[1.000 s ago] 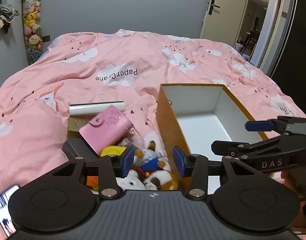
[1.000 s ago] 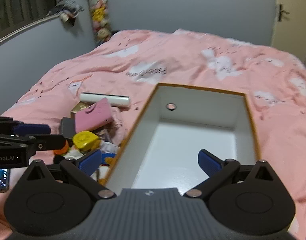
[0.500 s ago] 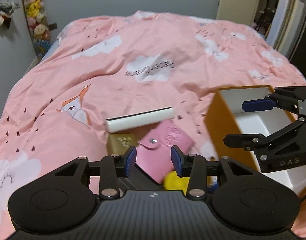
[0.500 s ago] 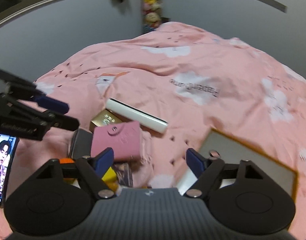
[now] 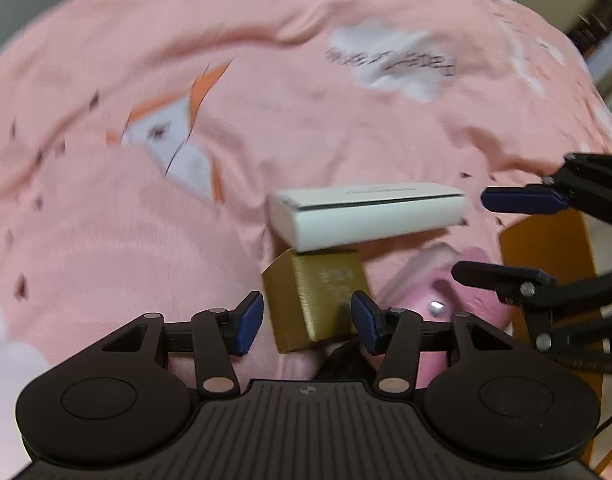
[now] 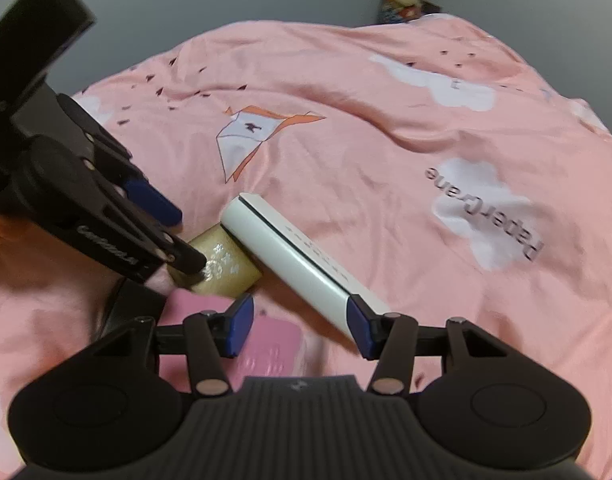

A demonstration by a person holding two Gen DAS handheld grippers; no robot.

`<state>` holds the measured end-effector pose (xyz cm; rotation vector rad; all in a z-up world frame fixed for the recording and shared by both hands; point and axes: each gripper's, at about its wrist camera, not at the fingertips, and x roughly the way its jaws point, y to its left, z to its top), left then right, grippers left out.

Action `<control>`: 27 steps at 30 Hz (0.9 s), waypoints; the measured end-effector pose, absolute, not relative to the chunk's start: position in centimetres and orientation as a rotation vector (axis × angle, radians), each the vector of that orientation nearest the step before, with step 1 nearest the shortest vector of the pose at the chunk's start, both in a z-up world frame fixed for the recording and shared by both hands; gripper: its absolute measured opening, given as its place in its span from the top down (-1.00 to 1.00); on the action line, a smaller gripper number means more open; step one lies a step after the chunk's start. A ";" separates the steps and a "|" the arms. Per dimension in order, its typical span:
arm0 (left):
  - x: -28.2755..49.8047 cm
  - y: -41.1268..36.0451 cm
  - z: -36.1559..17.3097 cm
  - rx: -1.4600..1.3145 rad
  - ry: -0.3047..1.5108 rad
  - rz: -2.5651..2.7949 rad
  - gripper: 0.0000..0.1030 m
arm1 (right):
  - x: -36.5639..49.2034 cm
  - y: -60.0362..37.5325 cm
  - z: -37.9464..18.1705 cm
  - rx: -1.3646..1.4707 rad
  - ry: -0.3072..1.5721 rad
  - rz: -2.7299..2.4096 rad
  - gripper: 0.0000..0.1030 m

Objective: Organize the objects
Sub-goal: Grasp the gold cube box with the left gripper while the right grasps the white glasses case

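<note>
On the pink bedspread [image 5: 106,240], near its front edge, both grippers are crowding one small heap, and that closeness is the main risk. The left gripper [image 5: 306,322] is straddling the gold box [image 5: 314,300] with its jaws opening; its pads are standing just off the box's sides, not pressing, so nothing is being held. The right gripper [image 6: 298,328] is closing, with the near end of the white case [image 6: 298,268] lying by its right-hand pad and the pink wallet [image 6: 270,346] showing in the gap below; no pad appears to be pressing on anything yet, though blur is making this hard to judge. In the right wrist view the left gripper's lower finger is looking as if it is touching the top of the gold box. Since the white case is resting partly over the gold box, lifting the box would probably be tipping or dragging the case. The closing right jaws may be catching only the case's corner, so it could be swivelling out, or pinching the wallet instead. The orange box [image 5: 546,264], likely the target, is sitting just to the right behind the right gripper, where a swinging arm could be knocking it.
</note>
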<state>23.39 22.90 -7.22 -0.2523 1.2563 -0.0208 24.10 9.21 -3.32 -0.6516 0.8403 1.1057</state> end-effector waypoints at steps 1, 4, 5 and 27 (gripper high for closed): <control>23.7 23.3 -7.7 -0.277 1.265 -0.021 -0.16 | 24.4 9.8 -3.7 -0.664 0.841 1.118 -0.05; 24.1 23.9 -8.5 -0.323 1.272 -0.048 -0.26 | 24.9 11.2 -4.7 -0.713 0.827 1.146 -0.05; 24.2 23.9 -8.7 -0.331 1.275 -0.053 -0.30 | 24.9 11.5 -5.1 -0.734 0.819 1.154 -0.05; 26.8 22.1 -11.4 -0.245 1.346 -0.094 -0.64 | 28.2 12.3 -6.1 -0.852 0.828 1.076 0.15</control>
